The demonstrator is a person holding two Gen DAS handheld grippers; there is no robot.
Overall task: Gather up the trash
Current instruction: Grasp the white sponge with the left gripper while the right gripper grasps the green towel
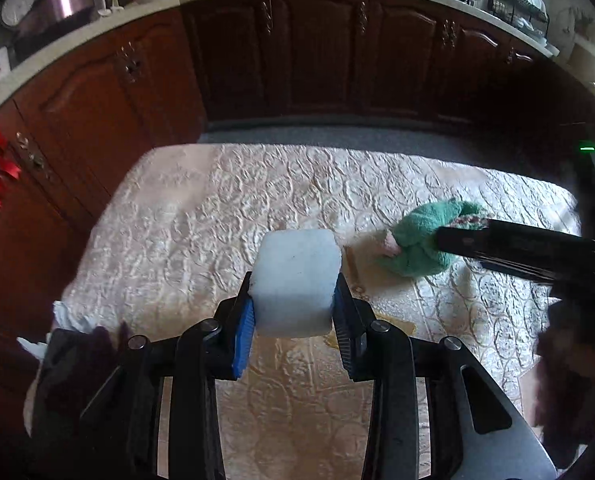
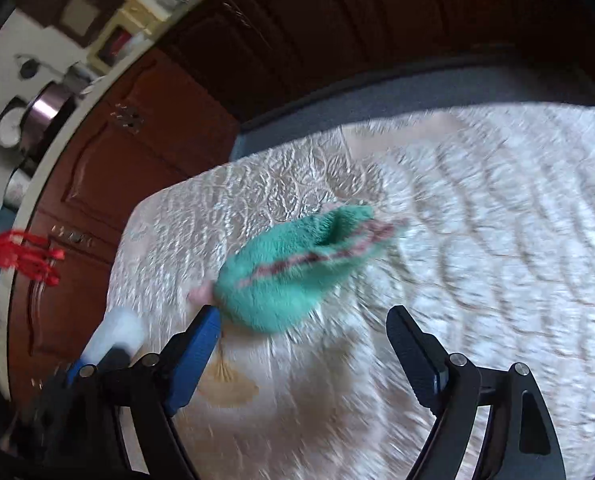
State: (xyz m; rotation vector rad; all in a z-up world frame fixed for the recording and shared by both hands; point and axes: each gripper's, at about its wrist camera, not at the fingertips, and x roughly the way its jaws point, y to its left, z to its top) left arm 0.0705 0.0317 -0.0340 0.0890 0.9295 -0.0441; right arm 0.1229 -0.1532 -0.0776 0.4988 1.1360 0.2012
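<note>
White block is pinched by left gripper, right gripper is held wide open w/ nothing gripped; green cloth could be shoved aside if approached too fast.

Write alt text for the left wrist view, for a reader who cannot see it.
The left hand-held gripper clamps a white block above a table under a cream embossed cloth. At right, the right hand-held gripper's dark fingers reach a crumpled green cloth on the table; dark wooden cabinets stand behind.
</note>
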